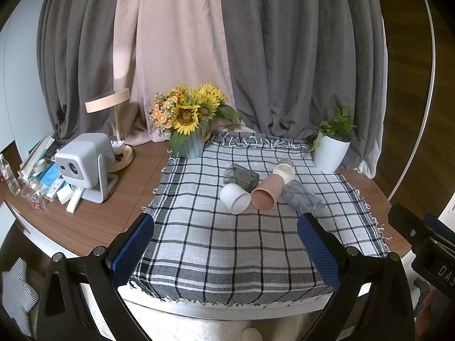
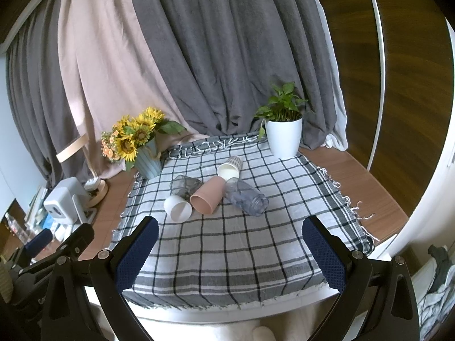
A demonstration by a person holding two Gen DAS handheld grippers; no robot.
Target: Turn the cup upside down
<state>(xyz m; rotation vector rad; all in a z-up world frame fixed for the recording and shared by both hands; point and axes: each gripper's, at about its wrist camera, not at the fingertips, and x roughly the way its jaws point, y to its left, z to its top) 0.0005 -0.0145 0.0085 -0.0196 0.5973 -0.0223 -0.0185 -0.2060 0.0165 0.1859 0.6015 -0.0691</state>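
Cups: I am seeing five lying on their sides, clustered on the checked cloth well ahead of both hand-held grippers. The white cup and pink cup are facing me with open mouths, touching each other.
Other cups: the dark glass cup is lying behind the white one, the clear glass cup beside the pink one, the patterned cup farthest away.
Left hand-held gripper: I am holding it spread apart, gripping nothing.
Right hand-held gripper: likewise spread apart, gripping nothing.
Surroundings: sunflowers are standing ahead to the left, a potted plant ahead to the right, both on the bench.
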